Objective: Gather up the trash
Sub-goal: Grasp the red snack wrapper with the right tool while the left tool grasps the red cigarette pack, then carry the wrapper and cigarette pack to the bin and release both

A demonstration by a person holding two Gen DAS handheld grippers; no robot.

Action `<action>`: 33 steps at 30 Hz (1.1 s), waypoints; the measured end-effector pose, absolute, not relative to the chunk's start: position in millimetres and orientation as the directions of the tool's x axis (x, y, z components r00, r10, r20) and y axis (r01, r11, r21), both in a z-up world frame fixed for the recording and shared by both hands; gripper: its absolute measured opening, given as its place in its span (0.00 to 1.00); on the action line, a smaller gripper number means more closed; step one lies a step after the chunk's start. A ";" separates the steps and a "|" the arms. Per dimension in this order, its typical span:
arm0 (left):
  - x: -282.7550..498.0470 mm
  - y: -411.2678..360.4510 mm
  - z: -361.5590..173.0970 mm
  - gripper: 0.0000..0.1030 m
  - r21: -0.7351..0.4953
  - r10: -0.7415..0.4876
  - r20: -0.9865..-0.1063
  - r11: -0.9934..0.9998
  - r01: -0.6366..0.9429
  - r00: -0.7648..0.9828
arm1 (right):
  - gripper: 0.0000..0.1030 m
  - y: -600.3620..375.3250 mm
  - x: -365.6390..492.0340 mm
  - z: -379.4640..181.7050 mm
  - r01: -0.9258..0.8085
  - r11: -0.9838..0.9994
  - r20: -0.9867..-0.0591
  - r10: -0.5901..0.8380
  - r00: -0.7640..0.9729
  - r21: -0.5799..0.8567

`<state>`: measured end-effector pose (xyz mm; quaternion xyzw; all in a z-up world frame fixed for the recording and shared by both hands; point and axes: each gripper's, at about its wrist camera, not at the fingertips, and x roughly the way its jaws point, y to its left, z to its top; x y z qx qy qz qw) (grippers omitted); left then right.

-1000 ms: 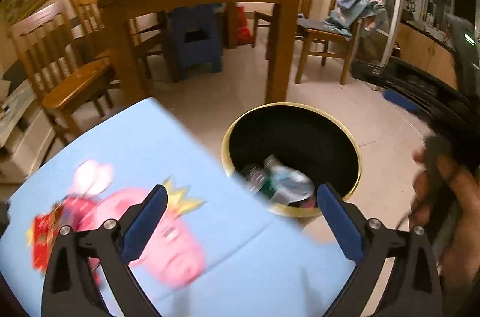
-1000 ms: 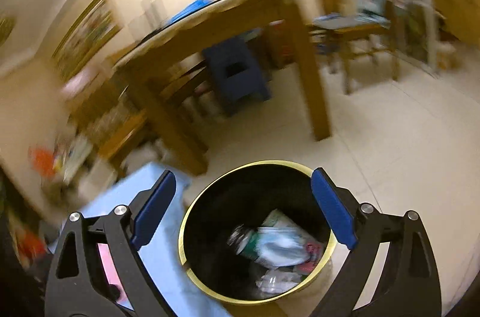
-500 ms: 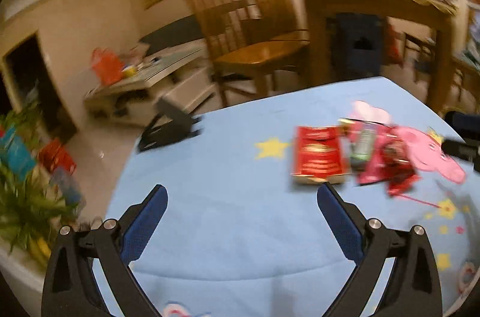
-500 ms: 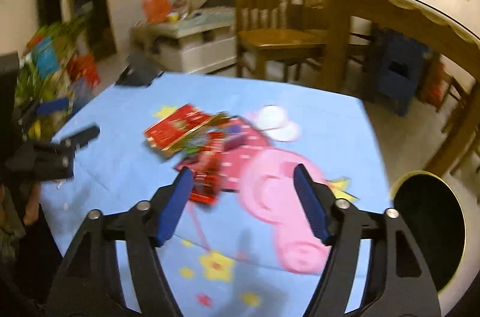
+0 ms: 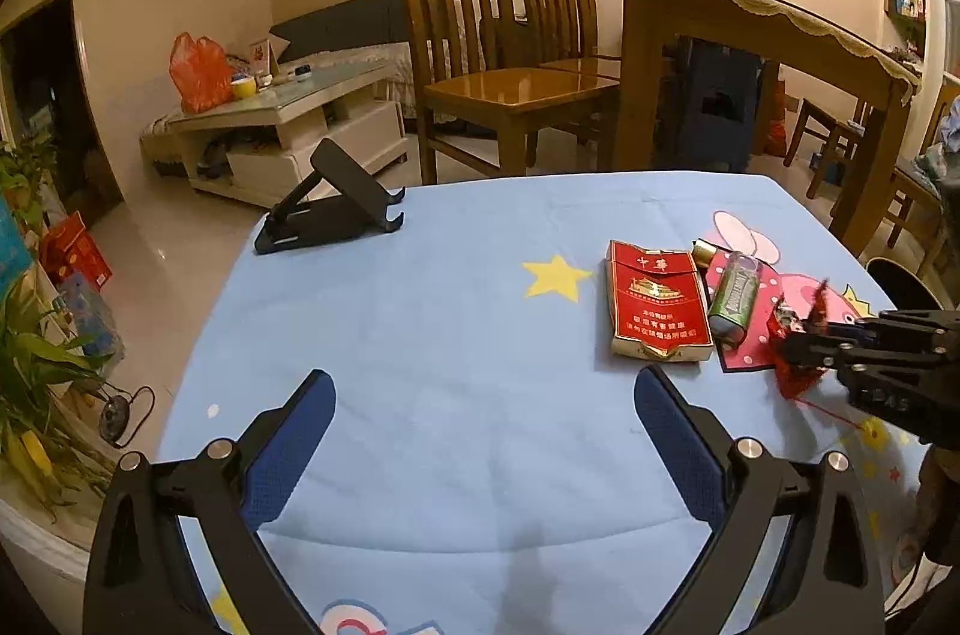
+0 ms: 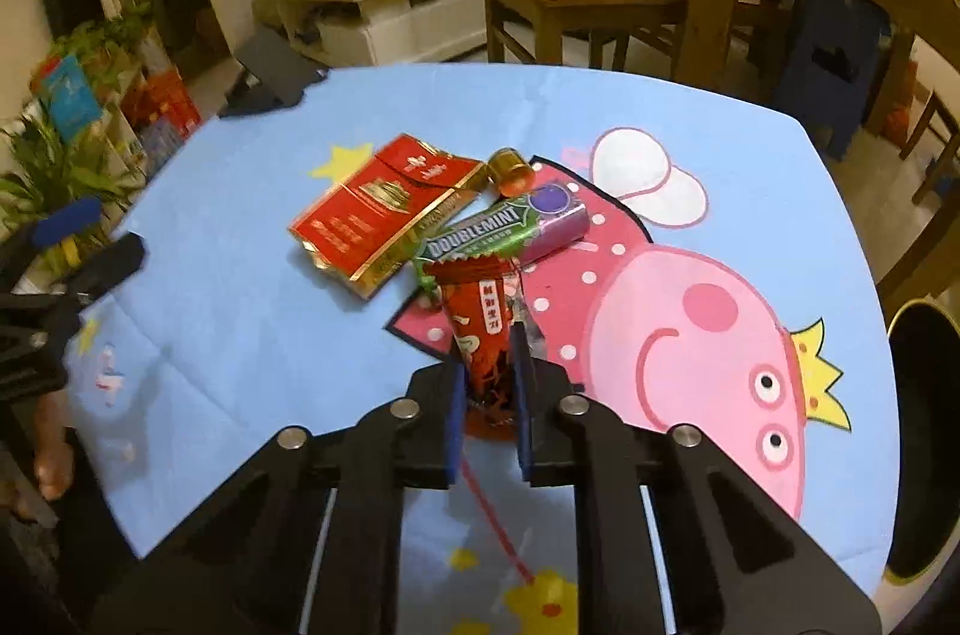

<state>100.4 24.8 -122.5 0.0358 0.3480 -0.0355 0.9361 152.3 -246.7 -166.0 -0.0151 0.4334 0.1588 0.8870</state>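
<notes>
Trash lies on the blue cartoon tablecloth [image 5: 420, 335]: a red cigarette pack [image 5: 657, 305] [image 6: 384, 209], a green Doublemint gum pack [image 5: 735, 296] [image 6: 498, 227], a small gold cap [image 6: 510, 167] and a red snack wrapper [image 6: 480, 311]. My right gripper [image 6: 487, 365] is closing its jaws, and the pads pinch the near end of the red wrapper, which sticks up between them. My left gripper [image 5: 480, 443] is open over bare cloth, left of and nearer than the cigarette pack, with nothing between its fingers.
A black trash bin with a gold rim [image 6: 918, 431] stands on the floor past the table's right edge. A black folding phone stand [image 5: 327, 209] sits at the far left corner. Wooden chairs [image 5: 516, 89] and a tall wooden table [image 5: 750, 29] stand behind.
Both grippers swung from over the trash bin to the blue table. The right jaws went from wide open to pinched on the red wrapper. The left jaws stayed open.
</notes>
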 end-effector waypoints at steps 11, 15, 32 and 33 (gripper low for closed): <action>127.9 -1.6 -127.5 0.94 -0.021 -0.160 -0.703 0.979 0.205 0.693 | 0.13 -357.6 109.4 -142.2 -0.120 0.962 -0.690 0.260 0.676 0.244; 156.5 -36.0 -126.9 0.94 -0.010 -0.197 -0.718 0.962 0.273 0.668 | 0.13 -400.7 103.4 -159.8 -0.020 0.934 -0.685 0.277 0.674 0.357; 238.6 -82.4 -176.0 0.62 0.012 -0.176 -0.850 0.936 0.352 0.497 | 0.13 -422.6 88.3 -124.1 -0.079 0.917 -0.595 0.317 0.739 0.391; 233.0 -83.2 -175.7 0.62 0.037 -0.160 -0.842 0.935 0.352 0.515 | 0.13 -422.7 87.8 -122.4 -0.078 0.917 -0.590 0.315 0.743 0.391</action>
